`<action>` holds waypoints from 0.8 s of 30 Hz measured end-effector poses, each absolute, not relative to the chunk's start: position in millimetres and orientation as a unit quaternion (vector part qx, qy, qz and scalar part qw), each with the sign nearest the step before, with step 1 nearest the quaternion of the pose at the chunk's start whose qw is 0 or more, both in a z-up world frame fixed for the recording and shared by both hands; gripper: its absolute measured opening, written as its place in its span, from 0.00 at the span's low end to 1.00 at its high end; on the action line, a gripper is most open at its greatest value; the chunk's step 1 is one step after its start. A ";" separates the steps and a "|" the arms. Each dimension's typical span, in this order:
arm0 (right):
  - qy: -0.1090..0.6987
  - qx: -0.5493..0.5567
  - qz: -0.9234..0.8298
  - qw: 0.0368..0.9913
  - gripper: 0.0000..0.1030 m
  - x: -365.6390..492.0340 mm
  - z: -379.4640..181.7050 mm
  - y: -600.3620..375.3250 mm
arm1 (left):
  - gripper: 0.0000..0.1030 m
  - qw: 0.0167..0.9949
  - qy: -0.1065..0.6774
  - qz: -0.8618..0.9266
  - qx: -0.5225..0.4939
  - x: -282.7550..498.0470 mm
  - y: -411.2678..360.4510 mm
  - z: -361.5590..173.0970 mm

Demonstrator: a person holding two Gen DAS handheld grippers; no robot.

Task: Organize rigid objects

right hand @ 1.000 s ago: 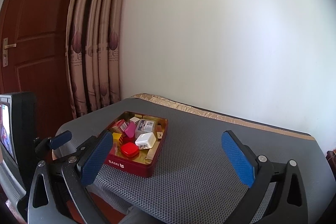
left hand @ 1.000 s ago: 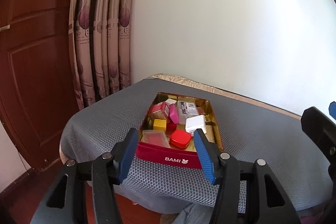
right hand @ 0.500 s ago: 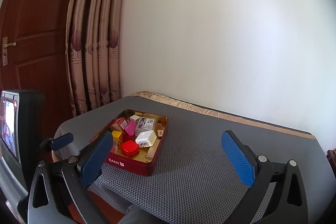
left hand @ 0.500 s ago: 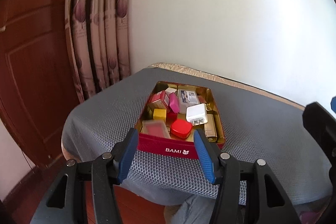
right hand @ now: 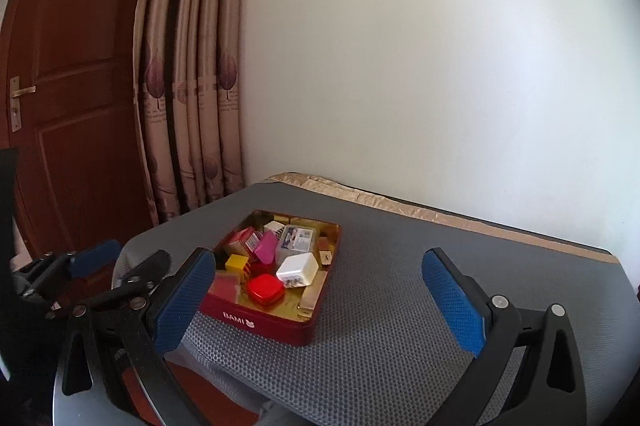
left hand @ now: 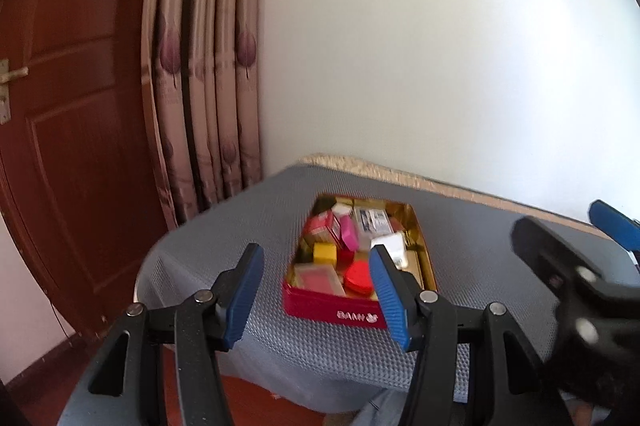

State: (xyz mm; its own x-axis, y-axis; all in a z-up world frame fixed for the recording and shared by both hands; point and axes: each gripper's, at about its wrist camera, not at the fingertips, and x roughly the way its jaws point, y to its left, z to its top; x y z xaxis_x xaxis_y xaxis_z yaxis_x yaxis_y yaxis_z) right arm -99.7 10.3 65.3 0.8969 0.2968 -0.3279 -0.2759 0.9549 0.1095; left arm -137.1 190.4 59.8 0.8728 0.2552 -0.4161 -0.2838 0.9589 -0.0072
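A red BAMI tin (right hand: 256,320) with a gold inside stands on the grey mat of the table (right hand: 380,306), toward its left end. It holds several small items: a red square case (right hand: 265,288), a white charger (right hand: 298,266), a yellow cube (right hand: 236,262), a pink piece (right hand: 266,246), and small boxes. The tin also shows in the left wrist view (left hand: 336,306). My left gripper (left hand: 316,296) is open and empty, short of the tin's front wall. My right gripper (right hand: 320,302) is wide open and empty, above the mat near the tin's right front corner.
A brown wooden door (right hand: 68,86) and a patterned curtain (right hand: 188,86) stand left of the table. A white wall (right hand: 440,66) runs behind it. A beige cloth strip (right hand: 360,196) lines the table's far edge. The right gripper's body (left hand: 572,286) shows at the right of the left wrist view.
My left gripper has swung to the left, so the tin now sits right of centre in its view. My right gripper has moved closer to the tin. Both stay open.
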 end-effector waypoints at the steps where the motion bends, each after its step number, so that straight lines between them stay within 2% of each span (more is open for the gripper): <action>1: 0.175 0.033 0.146 0.973 1.00 -98.1 65.9 11.3 | 0.59 0.968 0.204 0.142 -0.032 -139.5 192.0 58.9; 8: 0.203 0.048 0.133 0.969 1.00 -84.7 53.4 15.5 | 0.60 0.959 0.237 0.140 -0.063 -132.4 208.7 43.7; 24: 0.213 0.040 0.134 0.967 1.00 -86.7 49.3 22.0 | 0.60 0.958 0.243 0.142 -0.061 -133.2 206.9 39.5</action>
State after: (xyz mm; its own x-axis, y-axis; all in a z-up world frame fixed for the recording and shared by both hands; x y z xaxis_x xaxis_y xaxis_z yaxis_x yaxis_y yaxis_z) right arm -86.7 22.0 49.3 0.8733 0.2756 -0.4016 -0.2419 0.9611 0.1336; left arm -133.2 206.9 39.5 0.8415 0.2415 -0.4832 -0.3012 0.9523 -0.0487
